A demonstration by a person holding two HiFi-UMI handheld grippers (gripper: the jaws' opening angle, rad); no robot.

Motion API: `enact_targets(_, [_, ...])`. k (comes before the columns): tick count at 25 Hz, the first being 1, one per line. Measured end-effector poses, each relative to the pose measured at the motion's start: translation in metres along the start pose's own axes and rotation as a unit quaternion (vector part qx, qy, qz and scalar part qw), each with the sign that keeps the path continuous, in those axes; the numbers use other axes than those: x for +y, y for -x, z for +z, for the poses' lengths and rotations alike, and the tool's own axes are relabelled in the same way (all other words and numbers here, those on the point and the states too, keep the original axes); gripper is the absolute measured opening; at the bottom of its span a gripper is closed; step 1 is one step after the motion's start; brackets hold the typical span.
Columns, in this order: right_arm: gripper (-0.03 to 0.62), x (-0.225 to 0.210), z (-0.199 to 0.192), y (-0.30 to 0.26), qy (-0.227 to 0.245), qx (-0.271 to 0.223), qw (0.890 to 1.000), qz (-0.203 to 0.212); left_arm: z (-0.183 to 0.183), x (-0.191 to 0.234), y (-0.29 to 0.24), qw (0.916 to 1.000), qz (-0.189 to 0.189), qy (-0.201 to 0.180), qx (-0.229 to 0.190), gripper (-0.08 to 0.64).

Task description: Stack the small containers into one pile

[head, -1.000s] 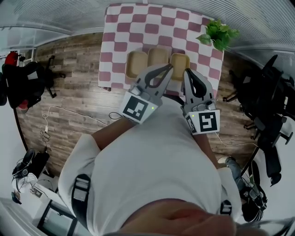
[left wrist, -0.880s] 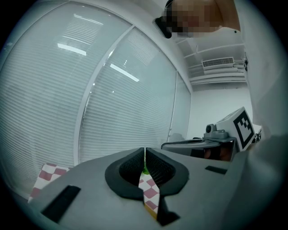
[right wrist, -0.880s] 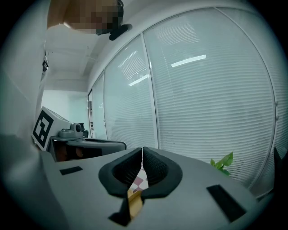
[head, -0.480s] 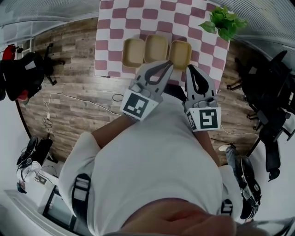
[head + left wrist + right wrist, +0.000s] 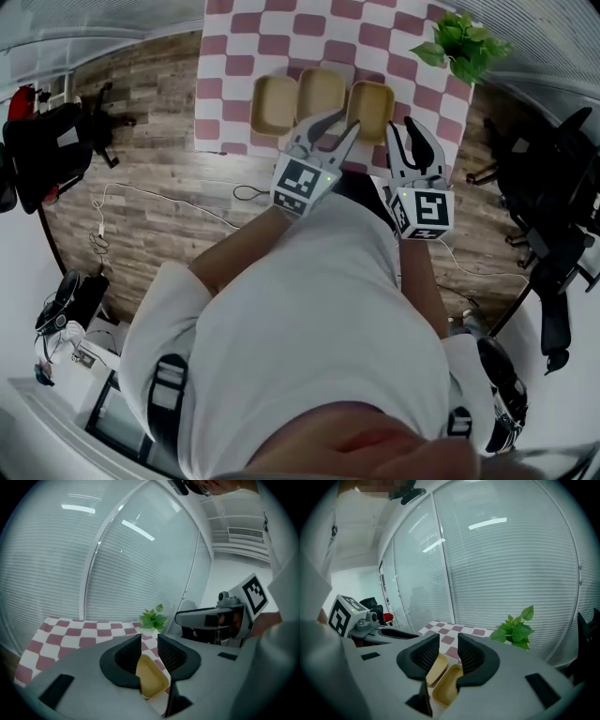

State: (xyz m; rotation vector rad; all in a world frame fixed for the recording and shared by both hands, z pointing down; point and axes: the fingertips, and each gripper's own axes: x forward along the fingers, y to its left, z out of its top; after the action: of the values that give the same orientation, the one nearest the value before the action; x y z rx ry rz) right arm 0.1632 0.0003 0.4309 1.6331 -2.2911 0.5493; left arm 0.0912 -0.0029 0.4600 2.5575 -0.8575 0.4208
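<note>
left container (image 5: 275, 103), mid container (image 5: 321, 92), right container (image 5: 369, 105): all shallow, tan, rounded-rect, open side up, unstacked, side by side in a row nr tabletop (image 5: 234, 56) front edge.

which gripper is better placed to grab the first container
Probably left. The left gripper hangs open at the near rim of the middle container. The right gripper, also open, sits beyond the right container, off the row's end.
</note>
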Motion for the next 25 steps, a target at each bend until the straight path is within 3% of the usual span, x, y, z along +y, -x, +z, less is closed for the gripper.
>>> enact_targets(6, [0.129,-0.026,-0.071,-0.029,-0.004,0.057,0.998,-0.02,-0.066,0.018,-0.028,0.9979,0.014,0.011,0.063,0.101])
enact_targets(15, [0.129,-0.057,-0.183,-0.067,-0.02,0.152,0.987,-0.053,-0.134,0.043,-0.065,0.9923,0.04,0.011,0.116,0.101])
enact_targets(23, [0.127,-0.073,-0.231,-0.086,-0.065,0.19,0.976,-0.082,-0.161,0.047,-0.084,0.9891,0.044,0.015,0.14,0.101])
enact_targets(25, [0.097,-0.075,-0.238,-0.091,-0.08,0.197,0.973,-0.091,-0.162,0.047,-0.086,0.9888,0.044,0.014,0.142,0.101])
